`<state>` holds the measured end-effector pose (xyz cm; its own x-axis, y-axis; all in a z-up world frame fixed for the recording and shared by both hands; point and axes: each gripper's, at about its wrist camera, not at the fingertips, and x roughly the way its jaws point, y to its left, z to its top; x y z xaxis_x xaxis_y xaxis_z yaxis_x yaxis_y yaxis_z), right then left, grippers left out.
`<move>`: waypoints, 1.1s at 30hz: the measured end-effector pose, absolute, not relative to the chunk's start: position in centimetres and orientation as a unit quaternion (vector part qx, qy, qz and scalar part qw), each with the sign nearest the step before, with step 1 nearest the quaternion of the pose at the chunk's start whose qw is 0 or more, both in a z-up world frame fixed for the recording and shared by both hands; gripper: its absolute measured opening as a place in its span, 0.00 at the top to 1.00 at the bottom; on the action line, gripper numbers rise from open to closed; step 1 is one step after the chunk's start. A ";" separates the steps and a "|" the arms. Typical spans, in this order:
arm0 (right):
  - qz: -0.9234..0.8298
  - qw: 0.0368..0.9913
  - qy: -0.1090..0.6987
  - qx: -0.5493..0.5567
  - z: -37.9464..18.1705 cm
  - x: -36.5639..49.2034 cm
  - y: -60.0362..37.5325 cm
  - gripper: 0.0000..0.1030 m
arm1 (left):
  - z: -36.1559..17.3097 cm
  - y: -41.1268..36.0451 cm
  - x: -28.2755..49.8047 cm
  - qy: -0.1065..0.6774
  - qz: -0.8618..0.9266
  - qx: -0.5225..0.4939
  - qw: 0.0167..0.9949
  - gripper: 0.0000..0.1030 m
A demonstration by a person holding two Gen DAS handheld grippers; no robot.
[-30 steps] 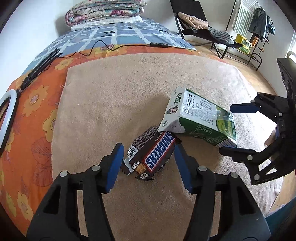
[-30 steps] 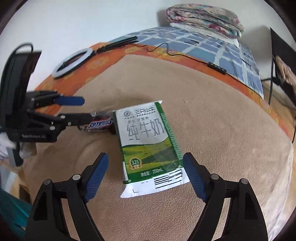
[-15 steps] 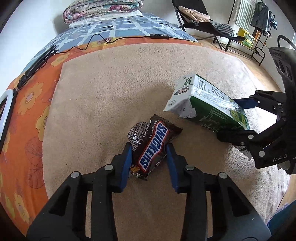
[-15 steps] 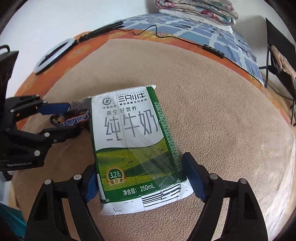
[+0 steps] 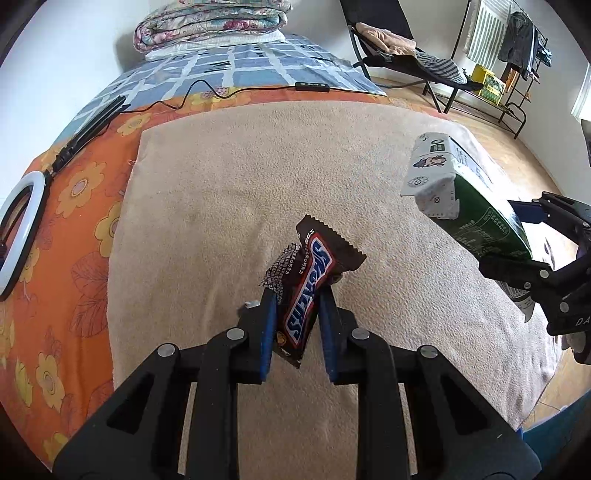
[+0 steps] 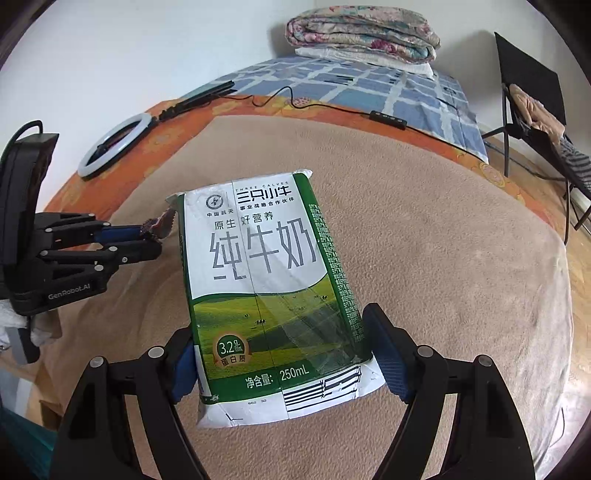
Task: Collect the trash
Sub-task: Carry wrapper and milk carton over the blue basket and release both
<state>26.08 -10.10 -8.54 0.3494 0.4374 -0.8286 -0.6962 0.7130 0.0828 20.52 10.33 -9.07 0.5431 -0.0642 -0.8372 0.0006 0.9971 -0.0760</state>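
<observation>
My left gripper [image 5: 297, 317] is shut on a brown Snickers wrapper [image 5: 310, 280] and holds it lifted above the beige blanket [image 5: 221, 206]. My right gripper [image 6: 282, 354] is shut on a green and white milk carton [image 6: 266, 288] by its lower end, also lifted off the blanket. In the left wrist view the carton [image 5: 461, 192] hangs at the right in the right gripper [image 5: 517, 243]. In the right wrist view the left gripper [image 6: 147, 240] is at the left with a bit of wrapper [image 6: 162, 223] showing.
The blanket lies on an orange flowered sheet [image 5: 74, 206]. A white ring light [image 6: 114, 144] and its black cable [image 5: 207, 92] lie at the far left. Folded quilts [image 6: 362, 33] sit at the bed's head. A black chair [image 5: 399, 48] and a clothes rack [image 5: 506, 62] stand beyond.
Both grippers closed on their items and lifted them: the left took the Snickers wrapper off the blanket, the right took the milk carton, and the two have moved apart.
</observation>
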 end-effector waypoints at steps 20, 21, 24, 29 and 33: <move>0.345 0.824 0.421 -0.156 -2.5 13.9 -17.4 0.23 | -2.7 1.5 6.8 0.450 -0.074 -0.028 0.890 0.80; 0.345 0.825 0.419 -0.158 -2.3 13.2 -17.8 0.23 | -2.7 1.0 6.0 0.450 -0.077 -0.028 0.889 0.80; 0.351 0.823 0.420 -0.156 -2.2 11.3 -18.8 0.23 | -3.0 -0.2 3.8 0.452 -0.080 -0.030 0.888 0.80; 0.356 0.817 0.423 -0.162 -2.7 7.7 -20.4 0.23 | -3.9 -1.9 1.1 0.462 -0.086 -0.030 0.882 0.80; 0.358 0.812 0.430 -0.165 -3.5 5.2 -21.8 0.23 | -4.9 -3.1 -0.8 0.466 -0.091 -0.019 0.880 0.80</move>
